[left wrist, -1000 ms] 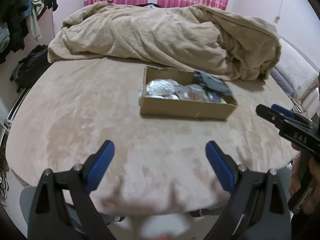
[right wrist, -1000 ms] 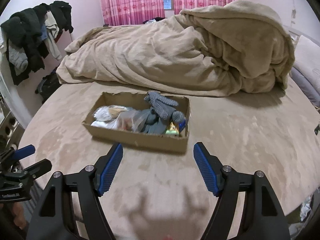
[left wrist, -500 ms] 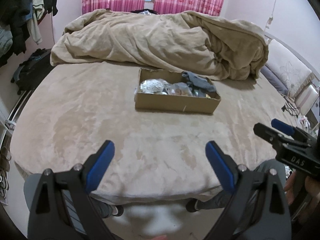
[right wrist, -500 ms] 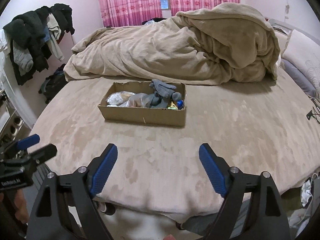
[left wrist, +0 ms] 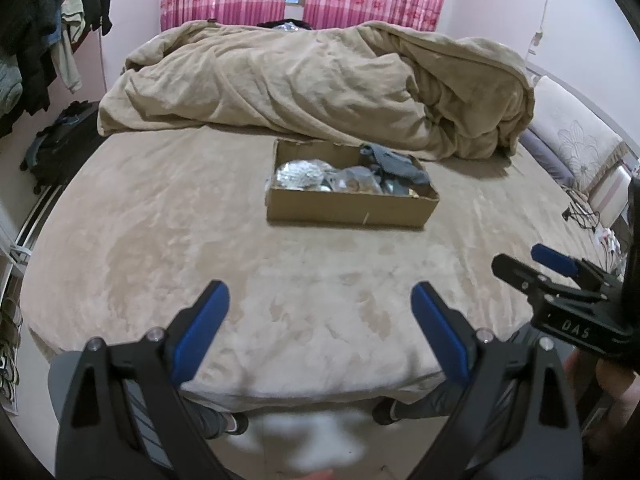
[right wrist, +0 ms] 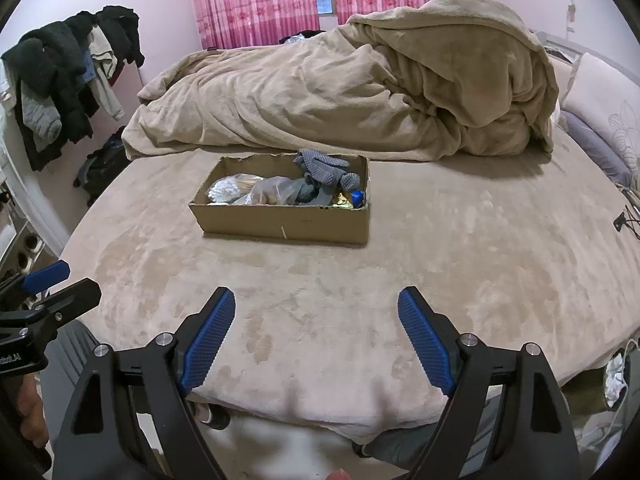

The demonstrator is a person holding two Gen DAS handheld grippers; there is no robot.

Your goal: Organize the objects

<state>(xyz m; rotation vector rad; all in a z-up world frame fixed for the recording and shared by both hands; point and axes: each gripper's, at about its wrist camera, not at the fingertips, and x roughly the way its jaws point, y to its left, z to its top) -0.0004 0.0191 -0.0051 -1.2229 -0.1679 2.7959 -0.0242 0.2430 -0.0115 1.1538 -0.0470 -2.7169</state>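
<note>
Cardboard is the material of the open box (right wrist: 284,216), which is placed on the bed (right wrist: 460,264) about midway across, nearer to the far edge, just in front of the heaped beige blanket (right wrist: 340,100). It is filled with a grey glove (right wrist: 326,168) at its right end, clear plastic bags (right wrist: 276,192) in the middle and a silvery packet (left wrist: 300,174) at its left end; small shiny blue and gold things are seen in the right near corner.

Compared with a second ago, both grippers have been pulled back from the box, which is now seen smaller and further away, and the near edge of the bed and the feet of the person are shown below. The box itself has not been moved. From this it is judged that the sorting is finished, or paused.

Nothing is held: the left gripper (left wrist: 320,330) is spread wide and empty over the near edge, and the right gripper (right wrist: 316,336) is spread wide and empty as well.
</note>
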